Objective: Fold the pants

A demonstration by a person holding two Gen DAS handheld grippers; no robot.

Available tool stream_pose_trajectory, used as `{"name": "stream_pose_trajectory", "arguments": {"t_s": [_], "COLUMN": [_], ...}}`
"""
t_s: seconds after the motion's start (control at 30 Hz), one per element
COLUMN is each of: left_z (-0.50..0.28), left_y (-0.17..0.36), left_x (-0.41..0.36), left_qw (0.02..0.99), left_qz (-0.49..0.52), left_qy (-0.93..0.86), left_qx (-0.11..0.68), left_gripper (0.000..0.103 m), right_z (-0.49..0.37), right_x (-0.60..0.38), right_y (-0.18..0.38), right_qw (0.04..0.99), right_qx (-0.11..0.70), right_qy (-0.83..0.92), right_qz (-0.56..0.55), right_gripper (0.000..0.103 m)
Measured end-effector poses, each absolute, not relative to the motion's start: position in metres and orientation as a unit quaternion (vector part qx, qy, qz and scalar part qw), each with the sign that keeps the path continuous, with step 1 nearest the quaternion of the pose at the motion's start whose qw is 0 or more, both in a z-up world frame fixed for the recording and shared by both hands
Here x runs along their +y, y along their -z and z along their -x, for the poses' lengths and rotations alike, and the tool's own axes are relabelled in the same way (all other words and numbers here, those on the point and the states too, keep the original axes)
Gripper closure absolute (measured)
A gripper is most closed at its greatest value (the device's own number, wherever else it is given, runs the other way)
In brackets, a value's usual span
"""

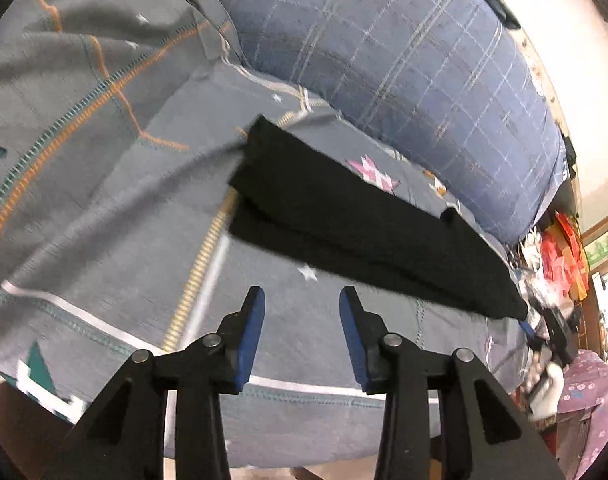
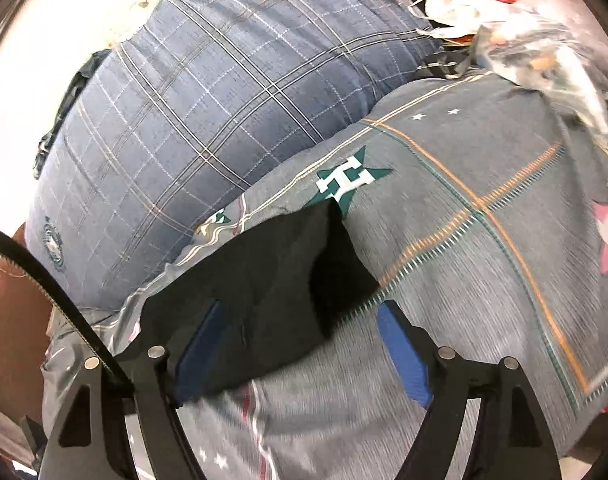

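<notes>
The black pants lie folded in a long band on the grey patterned bedspread. My left gripper is open and empty, just short of the pants' near edge. In the right wrist view the pants lie as a dark folded pile. My right gripper is open wide above their end, its left finger over the cloth, its right finger over the bedspread. It holds nothing.
A big blue plaid pillow lies behind the pants, also in the right wrist view. Red bags and clutter sit at the bed's far end, with plastic bags there. The bed's near edge runs below my left gripper.
</notes>
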State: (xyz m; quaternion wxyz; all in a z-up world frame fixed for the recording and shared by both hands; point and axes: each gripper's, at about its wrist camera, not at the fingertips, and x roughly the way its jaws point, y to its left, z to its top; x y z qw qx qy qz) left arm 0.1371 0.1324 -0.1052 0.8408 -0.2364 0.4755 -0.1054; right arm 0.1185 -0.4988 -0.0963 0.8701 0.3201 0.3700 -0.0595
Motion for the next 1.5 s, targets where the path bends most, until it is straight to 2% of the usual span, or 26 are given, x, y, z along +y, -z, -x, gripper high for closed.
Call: {"name": "stream_pose_trajectory", "arguments": {"t_s": [0.07, 0.1, 0.13, 0.17, 0.27, 0.43, 0.53, 0.63, 0.8, 0.87, 0.93, 1.0, 1.03, 1.17, 1.3, 1.5], "left_z": [-0.138, -0.138, -0.138, -0.138, -0.138, -0.140, -0.139, -0.138, -0.137, -0.137, -0.138, -0.138, -0.138, -0.139, -0.141, -0.131], "left_y": [0.105, 0.104, 0.103, 0.101, 0.095, 0.099, 0.105, 0.110, 0.113, 0.113, 0.112, 0.112, 0.112, 0.110, 0.109, 0.106], "left_x": [0.123, 0.120, 0.117, 0.113, 0.105, 0.098, 0.094, 0.091, 0.091, 0.092, 0.092, 0.093, 0.094, 0.093, 0.090, 0.083], "left_qw": [0.838, 0.838, 0.839, 0.840, 0.843, 0.838, 0.832, 0.829, 0.825, 0.825, 0.825, 0.825, 0.826, 0.829, 0.830, 0.835], "left_qz": [0.236, 0.235, 0.233, 0.231, 0.222, 0.225, 0.229, 0.227, 0.227, 0.227, 0.228, 0.231, 0.231, 0.228, 0.232, 0.218], "left_qy": [0.112, 0.113, 0.114, 0.115, 0.120, 0.126, 0.134, 0.139, 0.142, 0.141, 0.139, 0.139, 0.139, 0.142, 0.146, 0.155], "left_qx": [0.479, 0.479, 0.478, 0.477, 0.475, 0.480, 0.486, 0.492, 0.498, 0.498, 0.498, 0.496, 0.495, 0.491, 0.486, 0.481], "left_gripper": [0.066, 0.066, 0.066, 0.066, 0.065, 0.065, 0.065, 0.065, 0.065, 0.064, 0.064, 0.063, 0.063, 0.062, 0.062, 0.061], "right_z": [-0.139, -0.153, -0.163, -0.171, -0.195, -0.209, -0.203, -0.192, -0.170, -0.157, -0.148, -0.146, -0.144, -0.134, -0.144, -0.219], "right_x": [-0.500, -0.501, -0.505, -0.503, -0.490, -0.467, -0.462, -0.470, -0.507, -0.514, -0.516, -0.514, -0.511, -0.489, -0.454, -0.376], "right_y": [0.101, 0.106, 0.113, 0.116, 0.095, 0.011, -0.008, 0.014, 0.114, 0.143, 0.143, 0.136, 0.127, 0.070, 0.041, 0.075], "right_qw": [0.866, 0.858, 0.844, 0.832, 0.838, 0.878, 0.891, 0.886, 0.841, 0.826, 0.833, 0.833, 0.840, 0.894, 0.906, 0.838], "right_qx": [0.386, 0.401, 0.422, 0.441, 0.453, 0.376, 0.348, 0.360, 0.453, 0.468, 0.450, 0.454, 0.454, 0.391, 0.366, 0.433], "right_qy": [0.056, 0.045, 0.024, 0.007, -0.008, -0.075, -0.092, -0.086, -0.004, 0.007, 0.004, 0.016, 0.040, 0.119, 0.021, -0.157], "right_qz": [-0.313, -0.317, -0.328, -0.336, -0.303, -0.285, -0.275, -0.278, -0.294, -0.313, -0.322, -0.317, -0.296, -0.181, -0.213, -0.292], "right_gripper": [0.020, 0.024, 0.054, 0.097, 0.098, 0.098, 0.098, 0.098, 0.096, 0.096, 0.095, 0.086, 0.082, 0.077, 0.072, 0.072]}}
